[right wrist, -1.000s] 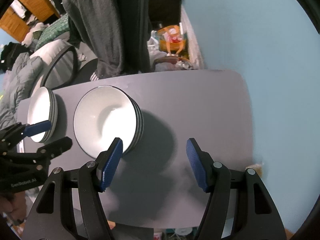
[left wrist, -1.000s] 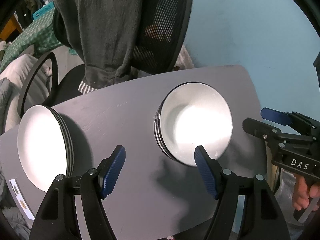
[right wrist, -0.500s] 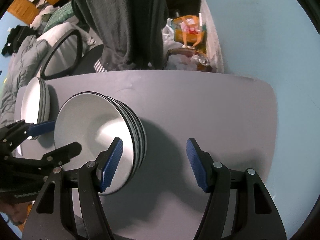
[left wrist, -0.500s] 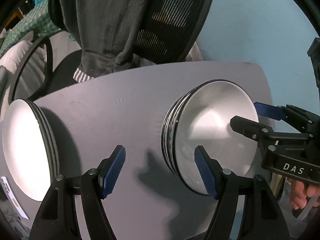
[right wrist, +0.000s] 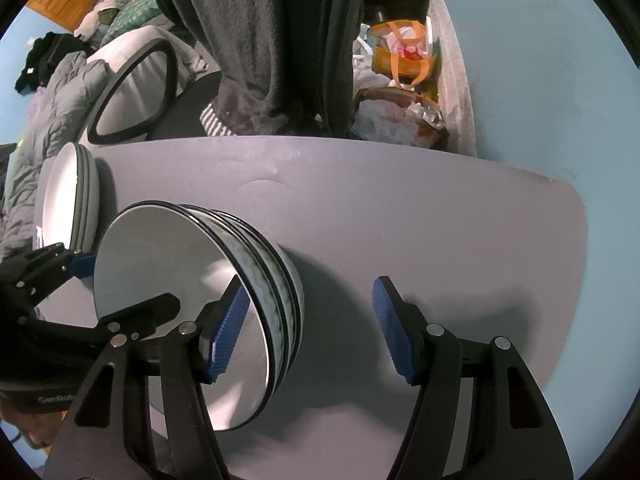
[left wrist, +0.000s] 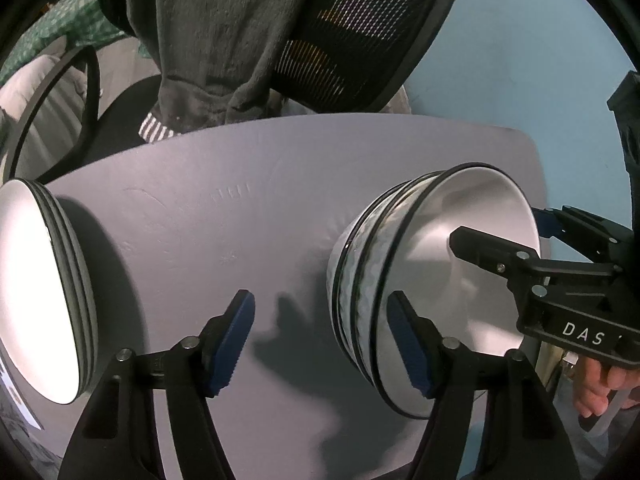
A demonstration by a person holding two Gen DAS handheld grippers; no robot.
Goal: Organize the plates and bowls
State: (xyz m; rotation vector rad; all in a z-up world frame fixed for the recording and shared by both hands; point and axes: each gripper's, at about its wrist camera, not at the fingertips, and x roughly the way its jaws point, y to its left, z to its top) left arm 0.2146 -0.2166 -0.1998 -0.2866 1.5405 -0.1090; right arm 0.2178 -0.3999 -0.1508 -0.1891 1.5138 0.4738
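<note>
Grey table (left wrist: pixel 224 216): white dark-rimmed bowl stack (left wrist: pixel 400 280); left tool (left wrist: pixel 320 340) closing, right tool (right wrist: pixel 308 328) spread.

From my left hand-held gripper (left wrist: pixel 320 344), the stack of plates (left wrist: pixel 36 292) at far left runs off the picture's edge. My right hand-held gripper (left wrist: pixel 532 236) covers part of the inside of the stack of bowls (left wrist: pixel 404 264), and the picture cuts off its handle. The chair (left wrist: pixel 360 28) loses its top. The bench (right wrist: pixel 400 216) hides its near edge behind my fingers (right wrist: pixel 390 328).
</note>
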